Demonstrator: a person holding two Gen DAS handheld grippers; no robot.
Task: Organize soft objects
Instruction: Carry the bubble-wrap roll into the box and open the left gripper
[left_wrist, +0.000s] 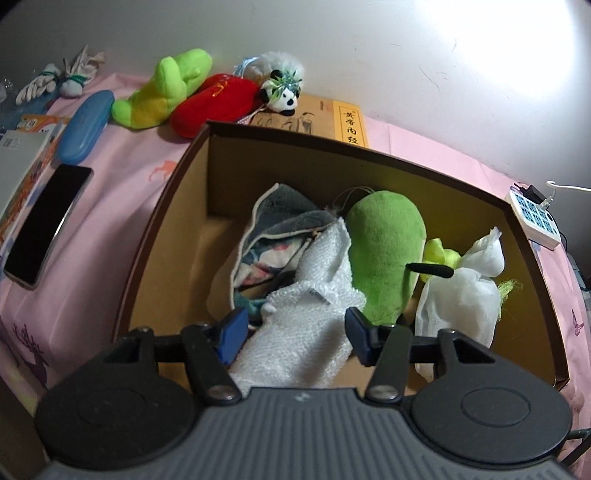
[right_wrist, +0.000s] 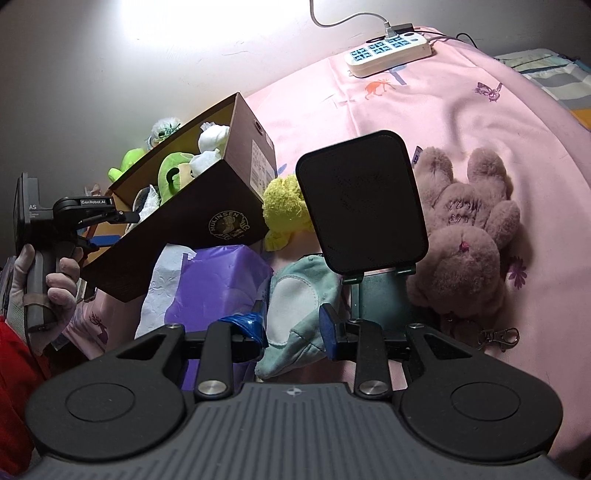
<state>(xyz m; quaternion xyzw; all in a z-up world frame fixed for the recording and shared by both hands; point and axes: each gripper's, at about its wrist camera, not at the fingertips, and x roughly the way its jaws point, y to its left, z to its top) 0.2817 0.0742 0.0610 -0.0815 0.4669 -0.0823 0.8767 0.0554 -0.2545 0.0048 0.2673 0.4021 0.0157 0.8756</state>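
Your left gripper (left_wrist: 295, 334) over the brown box (left_wrist: 177, 192), pads pressing white bubble wrap (left_wrist: 306, 332) inside it, your right gripper (right_wrist: 293, 332) beside the box, clamped on a teal plush (right_wrist: 295, 306).

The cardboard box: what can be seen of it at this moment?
The cardboard box is open-topped, dark brown outside, plain tan inside, with a round logo on one side and a label on one end. It sits on the pink sheet. Inside lie a grey towel, white bubble wrap, a green plush and a white cloth bundle.
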